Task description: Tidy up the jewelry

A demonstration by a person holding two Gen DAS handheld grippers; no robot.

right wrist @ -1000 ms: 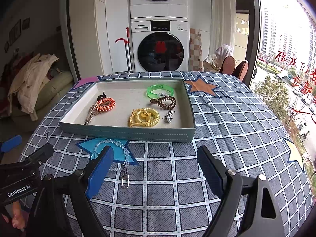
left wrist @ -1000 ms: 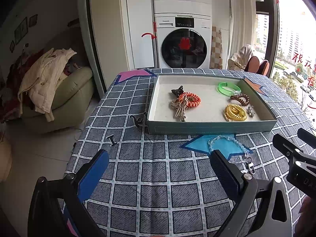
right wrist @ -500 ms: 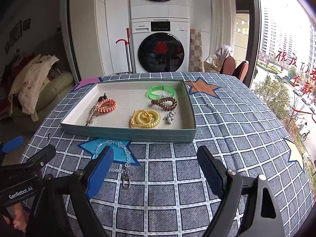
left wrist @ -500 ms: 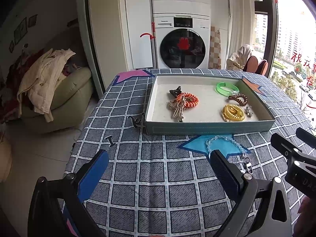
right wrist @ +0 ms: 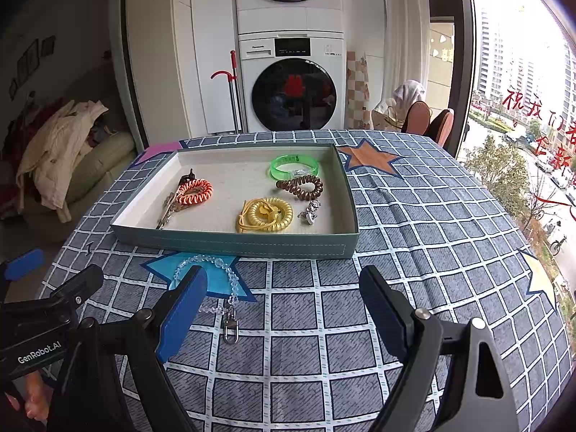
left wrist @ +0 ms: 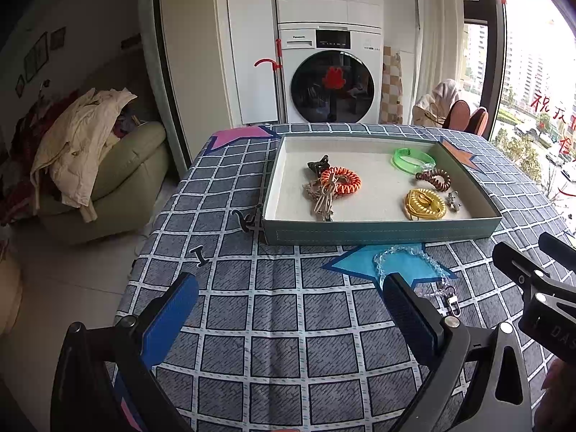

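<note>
A teal tray (left wrist: 378, 232) (right wrist: 234, 243) on the checked tablecloth holds an orange coil band (left wrist: 341, 180) (right wrist: 194, 191), a yellow coil band (left wrist: 424, 204) (right wrist: 265, 215), a brown coil band (left wrist: 433, 179) (right wrist: 300, 186), a green bangle (left wrist: 412, 160) (right wrist: 293, 167), a small silver charm (right wrist: 309, 213) and a beige key strap (left wrist: 324, 199). A clear bead bracelet with a clasp (left wrist: 414, 259) (right wrist: 216, 280) lies on a blue star in front of the tray. My left gripper (left wrist: 289, 304) and right gripper (right wrist: 282, 297) are open and empty above the cloth.
Two small dark clips lie on the cloth left of the tray, a curved clip (left wrist: 248, 219) and a bar-shaped clip (left wrist: 199, 255). The table's left edge drops to the floor by a green armchair (left wrist: 108, 187). A washer stack (right wrist: 291, 82) stands behind.
Both grippers have shifted slightly; the tray and bracelet sit a little differently in the views. Nothing was picked up or released.
</note>
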